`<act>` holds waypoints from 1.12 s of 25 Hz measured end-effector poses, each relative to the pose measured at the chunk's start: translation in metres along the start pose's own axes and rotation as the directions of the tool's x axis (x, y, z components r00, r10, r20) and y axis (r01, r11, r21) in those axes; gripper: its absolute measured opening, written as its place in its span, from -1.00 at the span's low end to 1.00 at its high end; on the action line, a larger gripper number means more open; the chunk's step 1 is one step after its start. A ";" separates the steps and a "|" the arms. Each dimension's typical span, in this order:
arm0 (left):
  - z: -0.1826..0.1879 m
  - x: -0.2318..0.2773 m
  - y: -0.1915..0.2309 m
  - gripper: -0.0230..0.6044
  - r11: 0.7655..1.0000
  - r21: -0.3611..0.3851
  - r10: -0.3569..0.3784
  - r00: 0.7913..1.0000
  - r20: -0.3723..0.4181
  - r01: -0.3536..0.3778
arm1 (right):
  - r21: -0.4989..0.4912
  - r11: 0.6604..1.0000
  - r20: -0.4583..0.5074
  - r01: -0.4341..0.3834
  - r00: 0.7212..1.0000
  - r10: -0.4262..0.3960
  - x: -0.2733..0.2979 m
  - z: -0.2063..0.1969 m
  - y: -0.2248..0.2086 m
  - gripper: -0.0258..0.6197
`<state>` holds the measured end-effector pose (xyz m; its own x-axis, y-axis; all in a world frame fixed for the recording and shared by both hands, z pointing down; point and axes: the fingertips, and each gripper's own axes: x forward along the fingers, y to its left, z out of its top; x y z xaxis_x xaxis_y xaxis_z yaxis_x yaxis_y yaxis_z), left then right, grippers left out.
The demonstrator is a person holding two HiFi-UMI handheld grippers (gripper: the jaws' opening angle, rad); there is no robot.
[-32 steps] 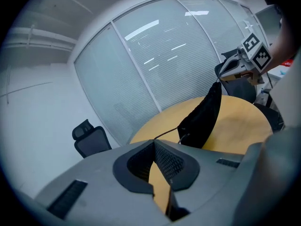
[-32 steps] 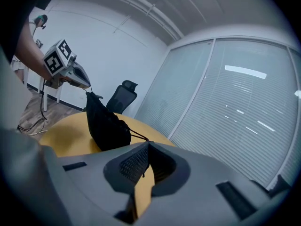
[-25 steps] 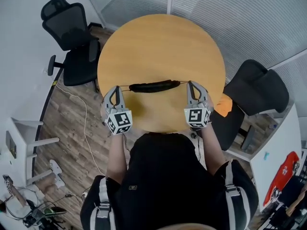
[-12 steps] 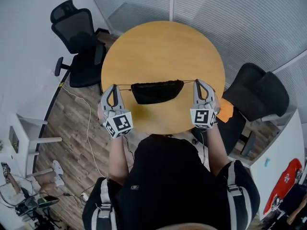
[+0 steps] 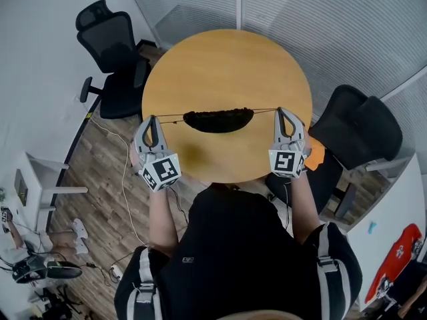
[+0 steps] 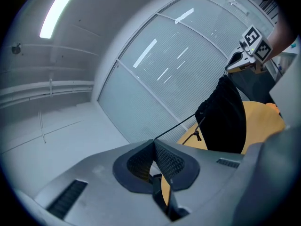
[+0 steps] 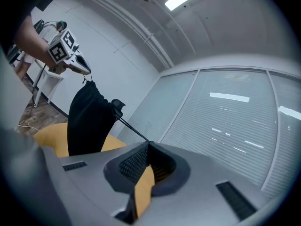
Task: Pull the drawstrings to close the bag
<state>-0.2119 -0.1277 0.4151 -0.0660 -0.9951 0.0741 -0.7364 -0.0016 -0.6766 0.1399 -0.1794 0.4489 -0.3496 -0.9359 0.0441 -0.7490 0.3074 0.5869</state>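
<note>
A black drawstring bag (image 5: 219,119) hangs gathered above the round wooden table (image 5: 227,65), strung between my two grippers. The left gripper (image 5: 151,120) is shut on the left drawstring (image 5: 170,116), which runs taut to the bag. On the other side the right gripper (image 5: 283,112) is shut on the right drawstring (image 5: 265,110). In the left gripper view the string (image 6: 181,125) leaves the closed pads (image 6: 167,161) towards the bag (image 6: 225,117). The right gripper view shows its string (image 7: 134,132) stretched to the bag (image 7: 87,121), with the left gripper (image 7: 77,65) beyond.
A black office chair (image 5: 110,52) stands left of the table and another (image 5: 360,129) at the right, with an orange item (image 5: 312,153) beside it. Frosted glass partitions (image 5: 320,19) run behind. A white stand (image 5: 40,185) and a floor cable (image 5: 123,172) lie at the left.
The grippers have moved a little farther apart. The bag, which hung wider and deeper half a second ago, is now drawn into a narrower, shallower bundle on taut strings.
</note>
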 end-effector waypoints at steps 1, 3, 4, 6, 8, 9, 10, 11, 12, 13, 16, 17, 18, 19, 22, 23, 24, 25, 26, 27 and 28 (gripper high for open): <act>0.001 -0.003 0.001 -0.88 1.000 0.002 0.006 1.000 -0.001 -0.006 | -0.002 1.000 0.001 0.001 1.000 -0.001 -0.003 -0.002 -0.001 -0.74; 0.002 -0.008 0.002 -0.88 1.000 0.006 0.015 1.000 -0.004 -0.015 | -0.011 1.000 0.004 0.002 1.000 -0.002 -0.008 -0.004 -0.004 -0.74; 0.003 -0.011 0.002 -0.88 1.000 0.011 0.018 1.000 -0.007 -0.018 | -0.020 1.000 0.006 0.003 1.000 -0.003 -0.009 -0.005 -0.005 -0.74; 0.003 -0.015 0.006 -0.88 1.000 0.019 0.023 1.000 -0.013 -0.023 | -0.038 0.999 0.011 0.005 1.000 -0.004 -0.010 -0.006 -0.007 -0.74; 0.002 -0.019 0.009 -0.88 0.999 0.021 0.029 0.999 -0.021 -0.029 | -0.050 0.999 0.010 0.003 1.000 -0.003 -0.012 -0.006 -0.008 -0.74; 0.001 -0.021 0.009 -0.88 0.999 0.023 0.033 0.999 -0.024 -0.032 | -0.054 0.999 0.008 0.002 1.000 -0.002 -0.013 -0.006 -0.009 -0.74; 0.001 -0.023 0.009 -0.88 0.999 0.026 0.036 0.999 -0.028 -0.036 | -0.057 0.998 0.007 0.002 1.000 -0.002 -0.014 -0.007 -0.010 -0.74; 0.001 -0.024 0.010 -0.88 0.999 0.030 0.040 0.999 -0.030 -0.039 | -0.058 0.998 0.006 0.004 1.000 -0.004 -0.015 -0.009 -0.010 -0.74; 0.001 -0.025 0.010 -0.88 0.999 0.034 0.044 0.998 -0.033 -0.043 | -0.061 0.998 0.006 0.006 1.000 -0.005 -0.016 -0.010 -0.011 -0.74; 0.000 -0.025 0.011 -0.88 0.998 0.037 0.047 0.998 -0.037 -0.046 | -0.064 0.998 0.006 0.008 1.000 -0.007 -0.016 -0.011 -0.012 -0.74; 0.000 -0.027 0.012 -0.88 0.998 0.042 0.057 0.997 -0.044 -0.055 | -0.071 0.997 0.005 0.015 1.000 -0.014 -0.019 -0.013 -0.017 -0.74; 0.001 -0.027 0.012 -0.88 0.997 0.042 0.059 0.997 -0.045 -0.057 | -0.072 0.997 0.005 0.018 1.000 -0.018 -0.020 -0.014 -0.019 -0.74; 0.002 -0.027 0.011 -0.88 0.997 0.041 0.061 0.997 -0.045 -0.059 | -0.072 0.997 0.005 0.022 1.000 -0.022 -0.021 -0.015 -0.021 -0.74; 0.002 -0.027 0.010 -0.88 0.997 0.041 0.062 0.997 -0.044 -0.060 | -0.070 0.997 0.004 0.026 1.000 -0.025 -0.021 -0.016 -0.024 -0.74; 0.003 -0.027 0.010 -0.88 0.998 0.035 0.058 0.997 -0.044 -0.057 | -0.063 0.997 -0.002 0.036 0.999 -0.037 -0.022 -0.018 -0.029 -0.74; 0.003 -0.026 0.011 -0.88 0.998 0.030 0.056 0.998 -0.043 -0.054 | -0.065 0.997 -0.004 0.038 0.999 -0.039 -0.022 -0.018 -0.030 -0.74; 0.003 -0.025 0.011 -0.88 0.998 0.026 0.054 0.998 -0.041 -0.053 | -0.070 0.997 -0.006 0.039 0.999 -0.040 -0.022 -0.019 -0.031 -0.74; 0.003 -0.025 0.011 -0.88 0.998 0.021 0.053 0.998 -0.038 -0.052 | -0.074 0.996 -0.008 0.040 0.999 -0.041 -0.022 -0.020 -0.031 -0.74; 0.004 -0.025 0.011 -0.88 0.999 0.017 0.052 0.998 -0.034 -0.052 | -0.077 0.996 -0.010 0.040 0.999 -0.041 -0.022 -0.021 -0.032 -0.74; 0.004 -0.025 0.011 -0.88 0.999 0.012 0.053 0.998 -0.031 -0.052 | -0.080 0.996 -0.012 0.040 0.999 -0.042 -0.023 -0.022 -0.033 -0.74; 0.004 -0.025 0.011 -0.88 0.999 0.008 0.053 0.998 -0.027 -0.053 | -0.082 0.996 -0.014 0.041 0.999 -0.043 -0.023 -0.023 -0.034 -0.74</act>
<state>-0.2155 -0.1031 0.4025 -0.1232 -0.9907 0.0580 -0.7261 0.0501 -0.6857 0.1864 -0.1724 0.4465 -0.3094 -0.9505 0.0304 -0.7140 0.2533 0.6528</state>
